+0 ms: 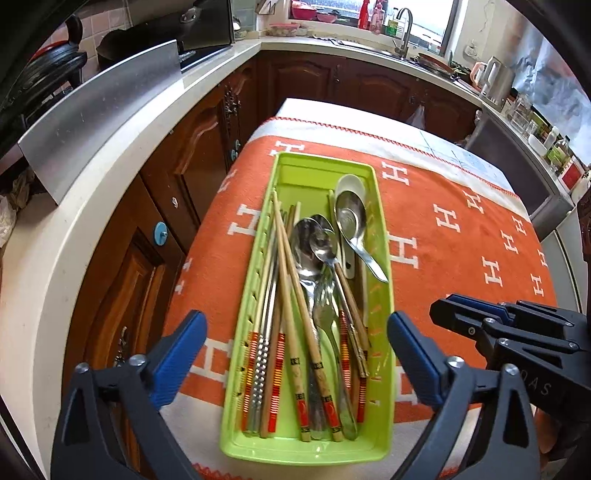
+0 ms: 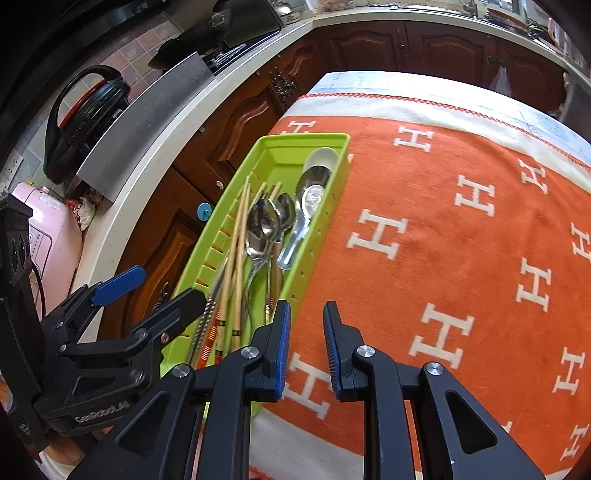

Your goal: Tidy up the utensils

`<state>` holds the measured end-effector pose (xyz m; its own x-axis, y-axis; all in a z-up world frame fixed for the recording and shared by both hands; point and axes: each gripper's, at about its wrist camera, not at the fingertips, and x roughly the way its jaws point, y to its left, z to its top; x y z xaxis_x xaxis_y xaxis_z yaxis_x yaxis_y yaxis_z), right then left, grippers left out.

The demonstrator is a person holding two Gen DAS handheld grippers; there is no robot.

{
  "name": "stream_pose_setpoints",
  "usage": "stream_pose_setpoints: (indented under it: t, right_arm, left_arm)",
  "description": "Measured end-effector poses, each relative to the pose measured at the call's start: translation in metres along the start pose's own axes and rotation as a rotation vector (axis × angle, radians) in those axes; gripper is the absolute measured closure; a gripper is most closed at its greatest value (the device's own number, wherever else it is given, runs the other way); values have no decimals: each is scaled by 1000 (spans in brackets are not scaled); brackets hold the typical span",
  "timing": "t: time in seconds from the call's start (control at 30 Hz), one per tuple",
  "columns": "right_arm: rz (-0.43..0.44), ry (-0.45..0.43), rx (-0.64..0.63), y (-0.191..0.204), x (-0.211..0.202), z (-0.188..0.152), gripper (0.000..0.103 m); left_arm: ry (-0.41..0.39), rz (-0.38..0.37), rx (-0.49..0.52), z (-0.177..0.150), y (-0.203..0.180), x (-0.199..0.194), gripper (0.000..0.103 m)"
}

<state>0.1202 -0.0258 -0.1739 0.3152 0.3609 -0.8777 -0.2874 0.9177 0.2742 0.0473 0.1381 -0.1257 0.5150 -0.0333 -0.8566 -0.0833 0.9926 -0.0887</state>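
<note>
A green plastic tray (image 1: 380, 435) lies on an orange cloth with white H letters (image 1: 461, 236). In it lie several wooden chopsticks (image 1: 291, 332), metal spoons (image 1: 314, 243), a fork (image 1: 327, 314) and a white ceramic spoon (image 1: 351, 184). My left gripper (image 1: 295, 350) is wide open, its fingers on either side of the tray's near end, above it. My right gripper (image 2: 306, 347) is open a little and empty, over the cloth just right of the tray (image 2: 332, 147). It also shows in the left wrist view (image 1: 480, 321).
The cloth-covered table stands beside a white L-shaped counter (image 1: 92, 206) with brown cabinet doors (image 1: 207, 140). On the counter are a steel panel (image 1: 99, 114), a sink with a tap (image 1: 402, 33), a kettle (image 1: 495, 77) and jars. A black pot (image 2: 88, 110) stands at the left.
</note>
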Motion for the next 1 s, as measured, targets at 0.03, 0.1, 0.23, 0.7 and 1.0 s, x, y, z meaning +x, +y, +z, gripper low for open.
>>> stream_pose_setpoints:
  t: [0.03, 0.1, 0.23, 0.7, 1.0]
  right_arm:
    - [-4, -2, -1, -2, -1, -1, 85]
    - [-16, -7, -1, -7, -5, -5, 79]
    - [-47, -29, 7, -19, -13, -14, 66]
    - [-196, -156, 45, -78, -94, -58, 56]
    - [-221, -251, 74, -97, -171, -72, 52]
  left_arm:
    - [12, -4, -1, -1, -1, 1, 3]
    - [28, -8, 4, -3, -4, 3, 3]
    - [55, -29, 36, -9, -15, 6, 1]
    - [-20, -95, 126, -10, -95, -27, 1]
    - [-88, -111, 170, 1, -142, -60, 1]
